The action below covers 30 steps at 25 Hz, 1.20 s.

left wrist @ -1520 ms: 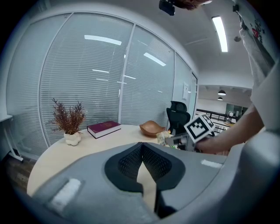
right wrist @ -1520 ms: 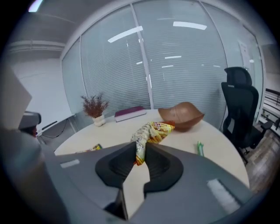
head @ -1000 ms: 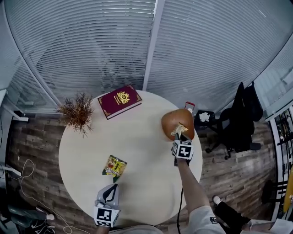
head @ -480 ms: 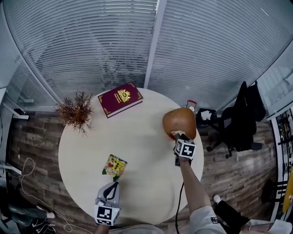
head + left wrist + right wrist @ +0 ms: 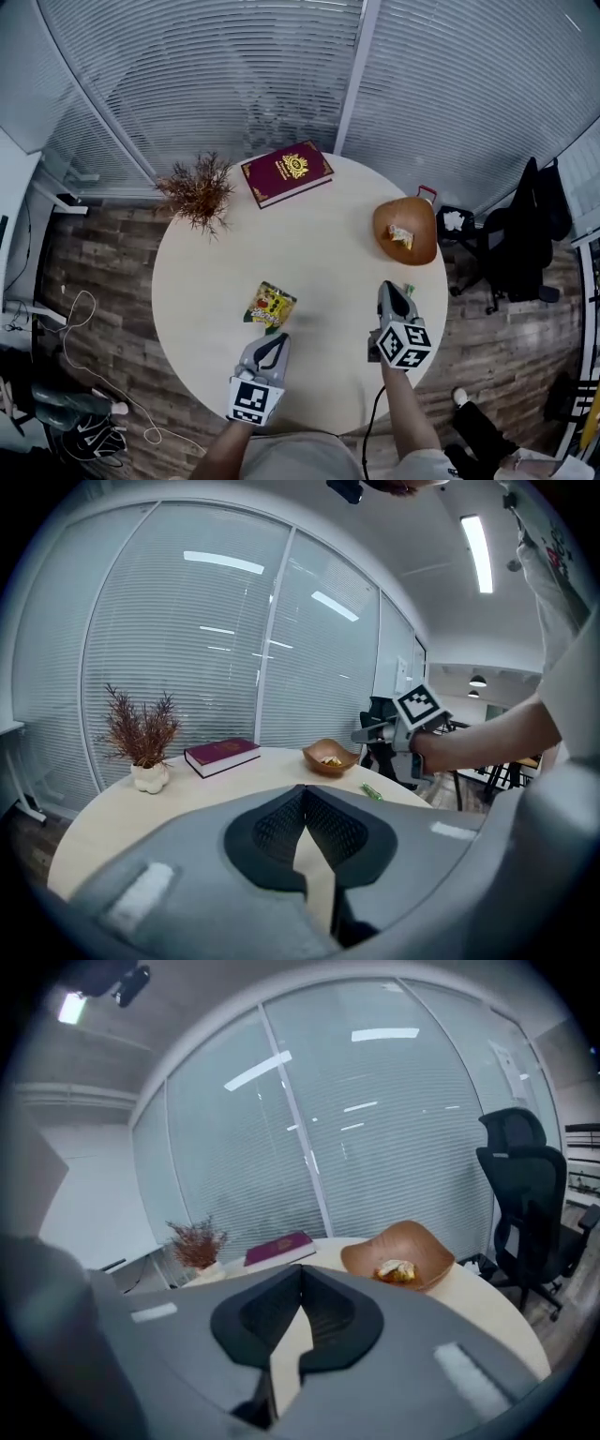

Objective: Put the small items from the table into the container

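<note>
A brown wooden bowl (image 5: 417, 217) stands at the table's right edge with a small pale wrapped item (image 5: 400, 236) lying in it. My right gripper (image 5: 390, 290) is drawn back from the bowl toward the near edge, shut and empty. A small green item (image 5: 408, 291) lies just right of its tips. A yellow snack packet (image 5: 271, 306) lies mid-table, a short way ahead of my left gripper (image 5: 277, 339), which is shut with nothing in it. The left gripper view shows the bowl (image 5: 330, 758), the green item (image 5: 371, 791) and the right gripper (image 5: 375, 733).
A maroon book (image 5: 286, 173) lies at the far side of the round cream table (image 5: 328, 253), with a dried plant in a small white pot (image 5: 199, 192) at the far left. A black office chair (image 5: 525, 244) stands beyond the table on the right. Blinds cover the glass wall behind.
The right gripper let go of the pale item into the bowl, shut, and pulled back toward the near edge. The left gripper edged slightly toward the snack packet.
</note>
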### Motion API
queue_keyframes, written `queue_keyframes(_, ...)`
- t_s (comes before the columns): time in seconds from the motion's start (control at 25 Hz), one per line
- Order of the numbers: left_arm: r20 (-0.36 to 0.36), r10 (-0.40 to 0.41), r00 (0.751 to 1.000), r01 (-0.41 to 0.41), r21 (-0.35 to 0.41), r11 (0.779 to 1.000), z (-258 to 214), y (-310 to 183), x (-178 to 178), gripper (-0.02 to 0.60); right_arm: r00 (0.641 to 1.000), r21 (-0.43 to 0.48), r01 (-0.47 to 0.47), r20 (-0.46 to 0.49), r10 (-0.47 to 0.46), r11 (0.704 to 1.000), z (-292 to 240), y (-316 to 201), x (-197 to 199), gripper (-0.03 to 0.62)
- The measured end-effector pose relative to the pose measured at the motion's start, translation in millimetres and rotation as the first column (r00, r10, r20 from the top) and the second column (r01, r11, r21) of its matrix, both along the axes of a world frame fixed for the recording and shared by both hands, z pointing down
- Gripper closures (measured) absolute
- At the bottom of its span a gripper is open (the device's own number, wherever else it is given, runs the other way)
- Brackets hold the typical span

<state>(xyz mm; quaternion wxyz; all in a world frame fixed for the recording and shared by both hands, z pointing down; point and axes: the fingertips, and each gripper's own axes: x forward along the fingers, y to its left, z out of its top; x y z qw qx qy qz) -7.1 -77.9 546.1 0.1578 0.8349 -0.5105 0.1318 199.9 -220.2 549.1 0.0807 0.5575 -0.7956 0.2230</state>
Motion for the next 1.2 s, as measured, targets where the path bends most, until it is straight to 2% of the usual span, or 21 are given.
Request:
queue_keyframes(0.12, -0.014, 0.006, 1.000, -0.006, 0.012, 1.000, -5.2, 0.6, 0.8, 0.581, 0.997, 0.081, 0.048, -0.059, -0.043, 0.996, -20.3, 50.0, -38.0, 0.591)
queue_keyframes(0.2, -0.024, 0.011, 1.000, -0.011, 0.019, 1.000, -7.8, 1.9, 1.8, 0.581, 0.994, 0.097, 0.079, -0.083, -0.071, 0.992, -24.4, 80.8, -58.5, 0.592)
queue_keyframes(0.36, -0.029, 0.027, 0.999, -0.026, 0.020, 0.999, -7.1, 8.6, 3.1, 0.583, 0.991, 0.052, 0.105, -0.084, -0.101, 0.993, -8.5, 138.9, -83.6, 0.592)
queue_keyframes(0.52, -0.029, 0.046, 0.999, -0.045, 0.016, 0.999, 0.6, 17.1, 5.5, 0.586, 0.986, -0.018, 0.132, -0.095, -0.134, 0.991, 17.9, 183.4, -92.7, 0.591)
queue_keyframes(0.76, -0.050, 0.068, 0.996, -0.068, -0.016, 0.998, 14.7, 34.1, 3.5, 0.584, 0.985, -0.038, 0.139, -0.099, -0.142, 0.990, 32.8, 198.3, -94.8, 0.591)
queue_keyframes(1.0, -0.044, 0.072, 0.996, -0.073, -0.011, 0.997, 8.9, 33.9, 13.4, 0.583, 0.988, -0.025, 0.082, -0.127, -0.084, 0.996, 37.9, 169.8, -57.2, 0.591)
queue_keyframes(1.16, -0.042, 0.066, 0.997, -0.066, -0.009, 0.998, 7.0, 29.9, 9.7, 0.582, 0.980, -0.071, -0.044, -0.195, 0.029, 0.996, 70.8, 122.7, 7.2, 0.581)
queue_keyframes(1.2, -0.043, 0.062, 0.997, -0.062, -0.010, 0.998, 7.1, 28.5, 8.1, 0.582, 0.976, -0.101, -0.070, -0.213, 0.047, 0.992, 82.7, 109.4, 24.4, 0.538)
